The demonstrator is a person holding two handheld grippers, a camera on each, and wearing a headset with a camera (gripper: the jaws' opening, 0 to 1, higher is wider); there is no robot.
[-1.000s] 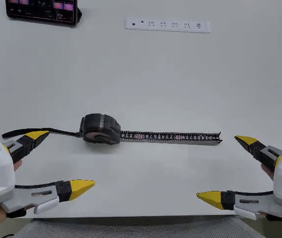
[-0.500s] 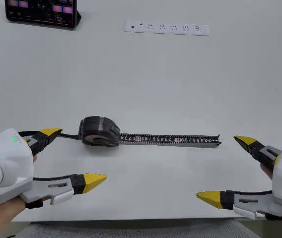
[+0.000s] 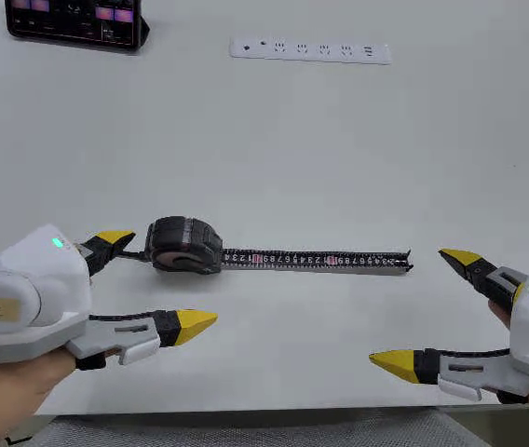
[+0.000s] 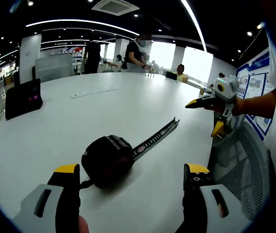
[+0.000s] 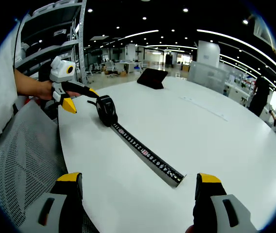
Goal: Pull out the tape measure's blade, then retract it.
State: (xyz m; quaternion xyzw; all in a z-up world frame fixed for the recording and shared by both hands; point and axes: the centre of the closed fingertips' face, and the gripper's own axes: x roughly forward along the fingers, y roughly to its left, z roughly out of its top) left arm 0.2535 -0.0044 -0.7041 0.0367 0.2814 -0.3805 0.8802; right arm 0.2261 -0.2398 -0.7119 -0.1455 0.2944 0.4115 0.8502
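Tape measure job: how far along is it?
Done: the blade lies pulled out on the table. In hand: the open left gripper faces the case, the open right gripper the blade's tip; neither touches. Left: retracting the blade.

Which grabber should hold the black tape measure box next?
Probably the left gripper: its open jaws face the tape measure case close by. The right gripper is by the blade tip.
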